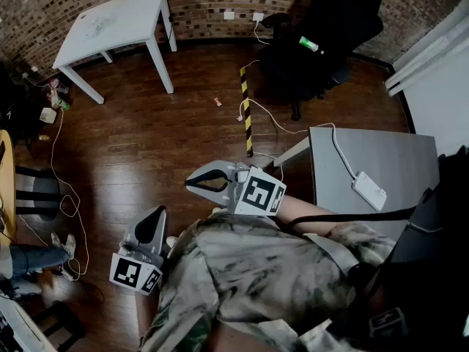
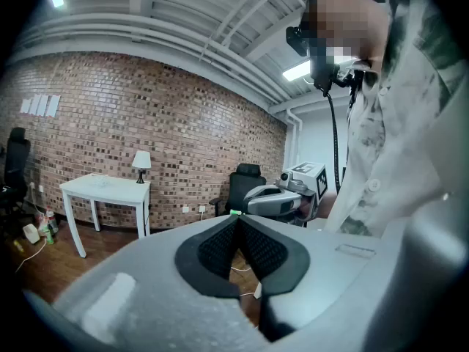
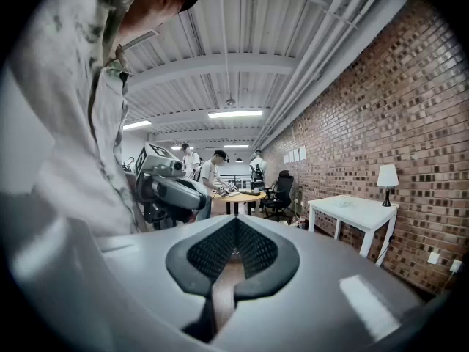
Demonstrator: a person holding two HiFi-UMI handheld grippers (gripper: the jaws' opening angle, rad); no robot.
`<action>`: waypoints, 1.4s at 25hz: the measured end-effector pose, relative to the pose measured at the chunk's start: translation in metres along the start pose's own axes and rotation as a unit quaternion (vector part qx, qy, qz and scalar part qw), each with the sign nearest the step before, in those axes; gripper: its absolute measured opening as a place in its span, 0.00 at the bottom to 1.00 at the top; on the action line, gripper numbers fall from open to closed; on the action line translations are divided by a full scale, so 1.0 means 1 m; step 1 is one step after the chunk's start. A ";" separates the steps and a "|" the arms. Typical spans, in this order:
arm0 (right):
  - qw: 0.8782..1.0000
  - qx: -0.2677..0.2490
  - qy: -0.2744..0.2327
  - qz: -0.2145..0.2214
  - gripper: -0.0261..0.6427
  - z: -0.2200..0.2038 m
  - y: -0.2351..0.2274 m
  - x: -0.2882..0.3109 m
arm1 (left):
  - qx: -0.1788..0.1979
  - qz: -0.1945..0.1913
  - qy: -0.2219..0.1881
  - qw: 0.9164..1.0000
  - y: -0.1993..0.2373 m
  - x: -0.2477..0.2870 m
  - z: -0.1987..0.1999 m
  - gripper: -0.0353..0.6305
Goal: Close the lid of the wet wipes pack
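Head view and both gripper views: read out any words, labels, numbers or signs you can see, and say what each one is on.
No readable text in any view.
Marker cube on the left gripper: black-and-white square pattern, no letters.
Marker cube on the right gripper: same kind of pattern, no letters.
Sheets on the brick wall: too small to read.
Striped tape on the floor: yellow and black bars, no writing.

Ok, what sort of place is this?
Probably a shared office or lab: brick wall, white table with a lamp, black office chair, and people working at a round table.
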State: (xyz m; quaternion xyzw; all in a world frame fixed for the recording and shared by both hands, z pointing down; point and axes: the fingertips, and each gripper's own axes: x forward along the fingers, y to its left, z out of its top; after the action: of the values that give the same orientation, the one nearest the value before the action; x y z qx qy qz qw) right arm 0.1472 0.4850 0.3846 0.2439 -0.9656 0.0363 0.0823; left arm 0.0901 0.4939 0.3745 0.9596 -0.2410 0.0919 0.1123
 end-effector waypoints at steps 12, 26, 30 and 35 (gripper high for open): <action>1.000 -0.006 -0.002 0.002 0.04 -0.005 -0.010 -0.002 | 0.006 0.001 0.000 1.000 0.006 0.010 -0.002 0.06; 1.000 0.012 0.005 -0.002 0.04 -0.006 -0.045 0.021 | -0.004 0.046 0.002 0.999 0.066 0.000 0.009 0.06; 1.000 0.005 0.010 -0.014 0.04 0.000 -0.061 0.040 | -0.015 0.039 -0.001 0.999 0.094 -0.002 0.007 0.06; 0.999 0.014 0.028 -0.036 0.04 0.006 -0.088 0.063 | -0.011 0.008 -0.011 1.000 0.128 0.014 0.012 0.06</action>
State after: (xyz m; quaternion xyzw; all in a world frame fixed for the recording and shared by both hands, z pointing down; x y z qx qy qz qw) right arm 0.1341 0.3778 0.3927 0.2785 -0.9530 0.0540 0.1066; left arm 0.0414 0.3745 0.3878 0.9573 -0.2506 0.0799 0.1198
